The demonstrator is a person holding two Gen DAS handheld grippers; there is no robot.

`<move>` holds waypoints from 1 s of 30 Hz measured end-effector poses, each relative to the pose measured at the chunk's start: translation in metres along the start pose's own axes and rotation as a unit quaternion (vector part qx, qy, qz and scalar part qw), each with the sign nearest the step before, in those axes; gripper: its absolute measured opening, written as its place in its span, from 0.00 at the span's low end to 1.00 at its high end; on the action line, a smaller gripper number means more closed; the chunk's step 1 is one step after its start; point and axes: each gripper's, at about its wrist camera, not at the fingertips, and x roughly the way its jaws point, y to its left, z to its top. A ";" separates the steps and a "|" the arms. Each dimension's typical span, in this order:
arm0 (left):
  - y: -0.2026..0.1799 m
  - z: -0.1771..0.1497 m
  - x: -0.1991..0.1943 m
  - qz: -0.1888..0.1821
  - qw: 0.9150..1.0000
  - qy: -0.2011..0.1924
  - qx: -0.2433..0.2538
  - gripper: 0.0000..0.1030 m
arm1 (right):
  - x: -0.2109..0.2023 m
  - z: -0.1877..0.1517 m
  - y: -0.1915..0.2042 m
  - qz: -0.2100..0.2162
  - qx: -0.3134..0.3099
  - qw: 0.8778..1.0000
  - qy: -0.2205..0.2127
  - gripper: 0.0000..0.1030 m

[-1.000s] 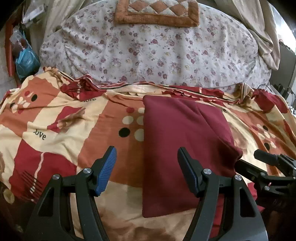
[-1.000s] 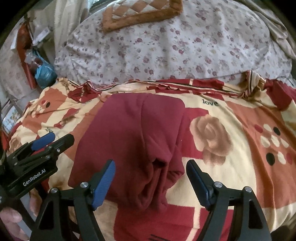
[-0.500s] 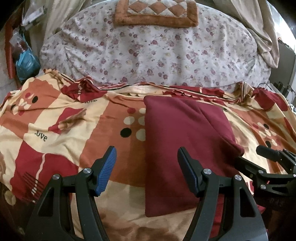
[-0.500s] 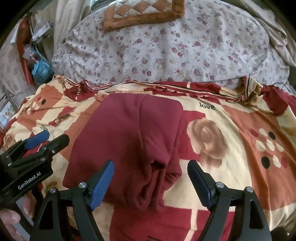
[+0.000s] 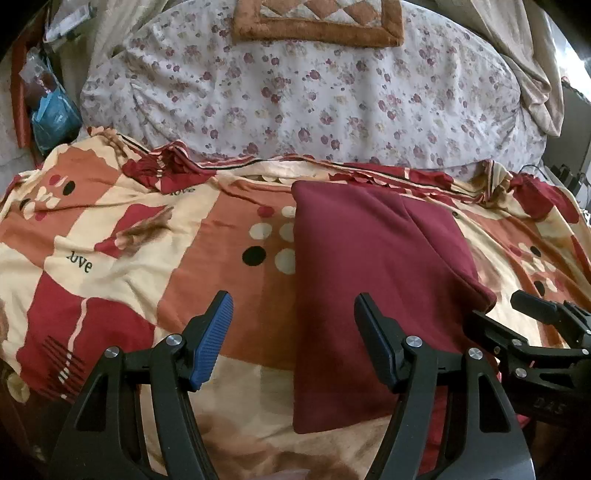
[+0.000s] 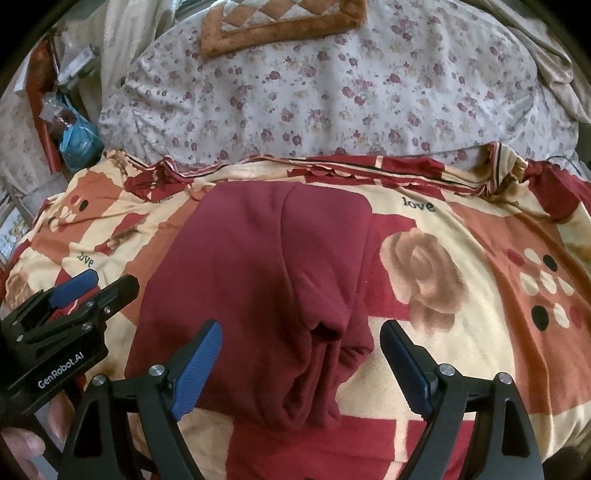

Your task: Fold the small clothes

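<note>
A dark red garment (image 5: pixel 369 280), folded into a long panel, lies flat on the patterned bedsheet (image 5: pixel 147 258). My left gripper (image 5: pixel 292 306) hovers open above the garment's left edge, touching nothing. In the right wrist view the garment (image 6: pixel 258 277) ends in a bunched, rolled near corner. My right gripper (image 6: pixel 301 328) is over that corner with its jaws opening. The cloth lies under the gap between them, and the blue pads (image 6: pixel 199 365) stand clear of it. Each gripper shows at the edge of the other's view: the left gripper (image 6: pixel 112 278) and the right gripper (image 5: pixel 491 307).
A large floral pillow (image 5: pixel 314 92) fills the back, with a brown quilted cushion (image 5: pixel 317 18) on top. A blue plastic bag (image 6: pixel 79 144) and clutter sit at the far left. Beige cloth (image 5: pixel 532 66) hangs at the back right. A person's fingers (image 6: pixel 22 446) show at the bottom left.
The right gripper's fingers have spread a little wider over the bunched corner. The left gripper and the garment have stayed as they were.
</note>
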 end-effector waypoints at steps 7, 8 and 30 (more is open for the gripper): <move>0.000 0.002 0.004 -0.002 1.000 0.004 -0.001 0.67 | 0.004 0.003 -0.003 -0.003 0.005 1.000 0.000 0.84; 0.000 0.003 0.006 -0.002 1.000 0.005 -0.001 0.67 | 0.005 0.004 -0.003 -0.003 0.006 1.000 0.000 0.84; 0.005 0.022 0.027 -0.002 1.000 0.012 -0.003 0.67 | 0.016 0.027 0.000 -0.008 0.016 0.999 -0.032 0.84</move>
